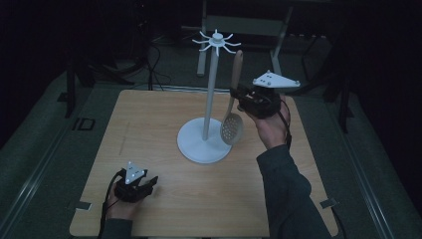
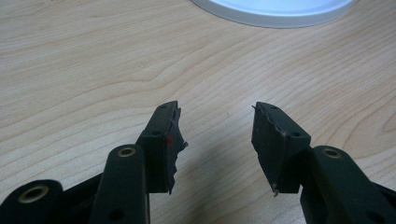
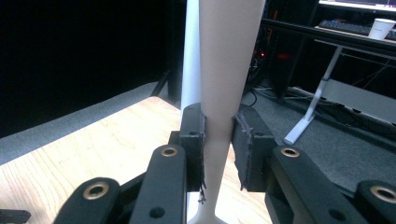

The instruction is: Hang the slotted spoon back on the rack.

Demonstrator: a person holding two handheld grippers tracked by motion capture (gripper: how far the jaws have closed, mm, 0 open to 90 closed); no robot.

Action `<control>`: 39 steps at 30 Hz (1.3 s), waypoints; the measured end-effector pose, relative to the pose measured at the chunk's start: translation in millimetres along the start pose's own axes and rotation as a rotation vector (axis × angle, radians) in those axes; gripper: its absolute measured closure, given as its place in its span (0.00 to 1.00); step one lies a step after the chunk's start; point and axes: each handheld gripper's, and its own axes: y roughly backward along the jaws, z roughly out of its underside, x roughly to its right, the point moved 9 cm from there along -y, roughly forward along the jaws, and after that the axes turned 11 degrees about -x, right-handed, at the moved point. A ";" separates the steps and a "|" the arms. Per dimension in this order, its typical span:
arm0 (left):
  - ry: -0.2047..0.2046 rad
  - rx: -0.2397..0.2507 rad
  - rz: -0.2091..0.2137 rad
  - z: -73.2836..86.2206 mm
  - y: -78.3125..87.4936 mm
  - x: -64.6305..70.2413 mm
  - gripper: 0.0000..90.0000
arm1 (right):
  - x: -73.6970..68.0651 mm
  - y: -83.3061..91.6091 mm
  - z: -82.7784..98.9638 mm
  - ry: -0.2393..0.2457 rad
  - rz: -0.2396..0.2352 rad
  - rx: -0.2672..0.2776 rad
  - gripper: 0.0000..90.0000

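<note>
High view: right tongs (image 1: 238,95) grip slotted spoon (image 1: 232,127) beside rack (image 1: 209,99); left tongs (image 1: 151,183) open

A light wooden tabletop (image 1: 149,149) sits on grey floor (image 1: 45,139). Beyond its far edge, dark cables (image 1: 154,69) trail across the floor, and a pale desk frame (image 3: 317,100) carries a keyboard (image 3: 343,25) and white cup (image 3: 382,27).

White stand (image 1: 209,94) blocks counter (image 1: 149,129) centre, its hooks (image 1: 217,41) overhead; slotted spoon (image 1: 233,107) hangs just beside the pole. Left and near counter areas passable.
</note>
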 end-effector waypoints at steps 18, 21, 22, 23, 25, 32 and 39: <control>0.000 0.002 0.000 -0.3 0.0 -0.1 0.57 | -0.3 -7.0 -1.2 -0.008 0.000 -0.024 0.83; -0.001 0.001 0.000 -0.1 0.0 -0.1 0.57 | -1.1 -7.6 -1.9 -0.009 -0.003 -0.025 0.83; -0.001 0.001 0.000 0.0 0.1 -0.1 0.57 | -1.2 -7.8 -2.2 -0.009 -0.003 -0.027 0.83; 0.000 0.002 0.000 -0.1 0.3 0.0 0.57 | -1.3 -8.2 -2.3 -0.010 -0.003 -0.027 0.83; 0.001 0.004 0.001 -0.3 0.6 -0.2 0.57 | -1.6 -9.0 -1.8 -0.014 -0.007 -0.032 0.83; 0.000 0.001 0.000 0.1 0.2 -0.1 0.57 | -1.3 -11.4 -2.4 -0.015 -0.012 -0.041 0.83; -0.001 0.001 0.001 0.0 0.0 0.4 0.57 | -3.3 -14.6 -4.1 -0.021 -0.023 -0.046 0.83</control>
